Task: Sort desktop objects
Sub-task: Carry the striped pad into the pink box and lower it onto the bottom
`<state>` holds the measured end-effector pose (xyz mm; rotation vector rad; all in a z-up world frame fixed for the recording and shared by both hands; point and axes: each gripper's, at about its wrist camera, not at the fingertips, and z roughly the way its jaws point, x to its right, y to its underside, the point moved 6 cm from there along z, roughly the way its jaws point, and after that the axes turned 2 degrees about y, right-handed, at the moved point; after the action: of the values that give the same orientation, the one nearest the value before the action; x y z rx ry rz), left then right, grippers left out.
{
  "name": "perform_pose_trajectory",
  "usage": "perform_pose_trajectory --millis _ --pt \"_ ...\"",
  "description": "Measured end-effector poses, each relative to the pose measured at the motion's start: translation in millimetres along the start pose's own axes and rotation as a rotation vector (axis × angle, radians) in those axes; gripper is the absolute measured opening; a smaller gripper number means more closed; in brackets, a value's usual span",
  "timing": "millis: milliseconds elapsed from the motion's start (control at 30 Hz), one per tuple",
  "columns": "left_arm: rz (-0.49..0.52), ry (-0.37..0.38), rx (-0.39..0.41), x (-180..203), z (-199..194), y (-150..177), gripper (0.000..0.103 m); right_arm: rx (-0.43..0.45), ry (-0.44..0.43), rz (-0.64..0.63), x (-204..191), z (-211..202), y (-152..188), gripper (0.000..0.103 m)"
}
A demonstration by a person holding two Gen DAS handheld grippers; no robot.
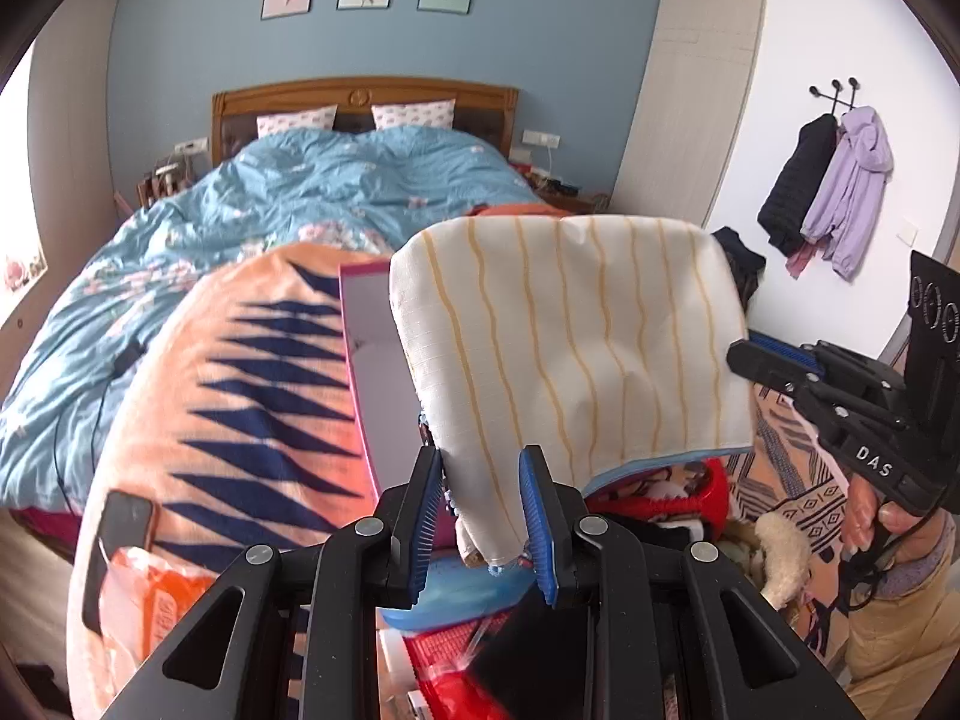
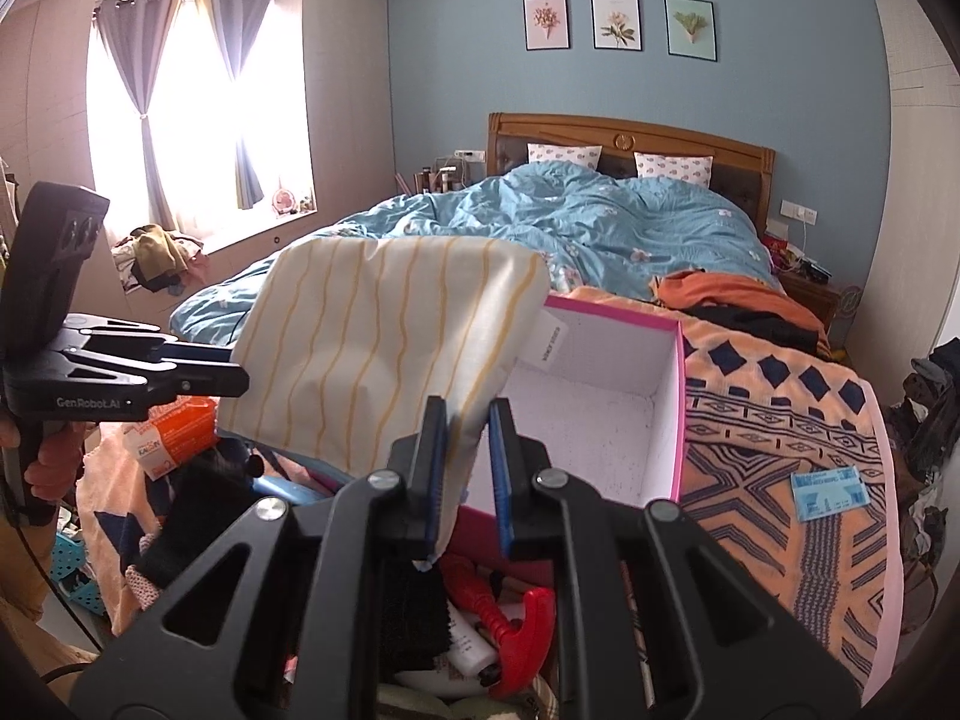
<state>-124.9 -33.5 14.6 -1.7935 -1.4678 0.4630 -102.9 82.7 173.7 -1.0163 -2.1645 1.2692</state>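
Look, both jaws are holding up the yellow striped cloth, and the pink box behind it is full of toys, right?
Not quite. The left gripper and right gripper do each pinch a corner of the striped cloth, but the pink box is empty. The right wrist view shows its bare white inside.

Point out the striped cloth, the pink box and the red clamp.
striped cloth (image 1: pixel 576 336), left wrist view, middle of the hanging panel.
pink box (image 2: pixel 600 414), right wrist view, white inner floor.
red clamp (image 2: pixel 528 630), right wrist view, its curved handle.
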Motion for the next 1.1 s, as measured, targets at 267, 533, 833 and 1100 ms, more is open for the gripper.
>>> perform_pose_trajectory --millis 267,533,833,1100 --pt "0.008 -0.015 -0.002 -1.0 1.6 -7.2 0.026 0.014 -0.014 0.000 -0.9 1.1 -5.2 0.016" --pt "0.015 -0.019 -0.008 -0.4 13.0 -19.5 0.026 0.000 -0.021 -0.019 1.8 15.4 -12.9 0.016" --pt "-0.003 -0.015 -0.046 -8.1 44.1 -31.3 0.026 -0.047 -0.016 -0.056 6.0 48.0 -21.8 0.016" --pt "-0.021 -0.030 -0.091 -19.5 77.7 -37.8 0.026 -0.109 -0.007 -0.075 13.3 85.6 -24.3 0.016"
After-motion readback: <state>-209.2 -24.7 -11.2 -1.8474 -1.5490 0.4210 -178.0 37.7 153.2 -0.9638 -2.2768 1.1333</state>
